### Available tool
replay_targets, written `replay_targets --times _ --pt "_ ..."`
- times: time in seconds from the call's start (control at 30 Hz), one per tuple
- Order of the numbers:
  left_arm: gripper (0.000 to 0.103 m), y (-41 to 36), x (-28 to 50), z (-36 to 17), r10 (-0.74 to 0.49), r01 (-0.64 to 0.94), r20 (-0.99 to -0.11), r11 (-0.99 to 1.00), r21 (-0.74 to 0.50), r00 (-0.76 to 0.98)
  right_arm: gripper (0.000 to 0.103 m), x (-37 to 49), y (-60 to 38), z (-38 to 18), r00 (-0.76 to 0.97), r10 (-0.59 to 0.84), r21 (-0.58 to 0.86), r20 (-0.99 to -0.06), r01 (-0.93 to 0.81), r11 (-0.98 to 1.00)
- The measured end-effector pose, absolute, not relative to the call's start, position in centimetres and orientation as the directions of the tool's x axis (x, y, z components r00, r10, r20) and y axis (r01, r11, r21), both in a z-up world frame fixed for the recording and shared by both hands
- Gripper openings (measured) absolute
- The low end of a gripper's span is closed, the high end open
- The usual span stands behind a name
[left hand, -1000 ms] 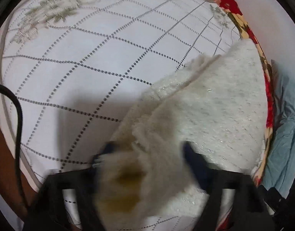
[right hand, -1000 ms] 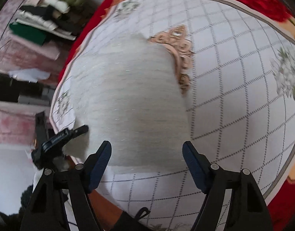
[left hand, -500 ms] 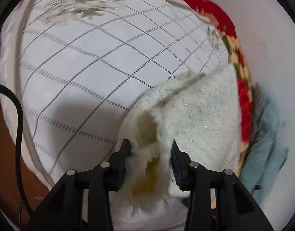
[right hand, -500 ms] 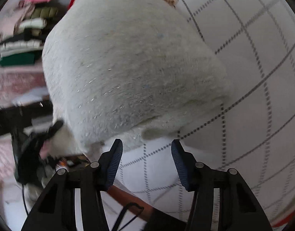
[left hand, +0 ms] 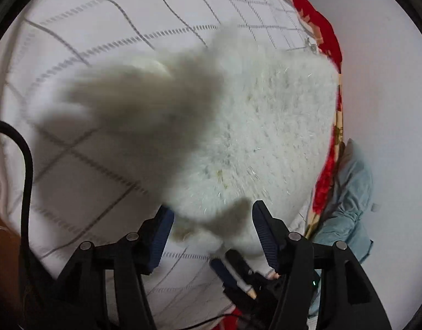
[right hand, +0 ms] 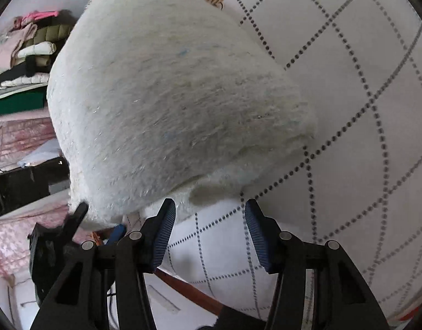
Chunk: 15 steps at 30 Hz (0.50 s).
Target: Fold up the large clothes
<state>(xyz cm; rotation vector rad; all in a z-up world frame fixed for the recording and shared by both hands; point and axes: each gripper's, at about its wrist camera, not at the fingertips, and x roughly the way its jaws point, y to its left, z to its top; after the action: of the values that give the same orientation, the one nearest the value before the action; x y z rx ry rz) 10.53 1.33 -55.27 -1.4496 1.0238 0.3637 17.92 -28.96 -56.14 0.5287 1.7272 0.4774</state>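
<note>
Writing shows nowhere. Your left gripper (left hand: 212, 229) and right gripper (right hand: 208, 231) both gape empty near the fluffy white garment (right hand: 167, 104) on the grid-patterned bedspread (right hand: 362, 104); folded clothes (right hand: 24, 63) stack far left.

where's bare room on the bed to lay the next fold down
Bare checked white bedspread lies right of the fluffy white folded garment, out to the cover's edge; more shows left of the garment in the left wrist view. It is crowded along the red floral blanket edge, where the garment reaches it.
</note>
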Motion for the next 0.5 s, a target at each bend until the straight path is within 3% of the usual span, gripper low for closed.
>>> replay_targets --times 0.5 --pt "0.059 2.6 11.1 -56.7 -0.327 -0.751 -0.738 0.115 -0.651 0.590 0.053 18.4 -25.7 -57.7 -0.177 0.582 0.576 -0.794 0.085 0.813"
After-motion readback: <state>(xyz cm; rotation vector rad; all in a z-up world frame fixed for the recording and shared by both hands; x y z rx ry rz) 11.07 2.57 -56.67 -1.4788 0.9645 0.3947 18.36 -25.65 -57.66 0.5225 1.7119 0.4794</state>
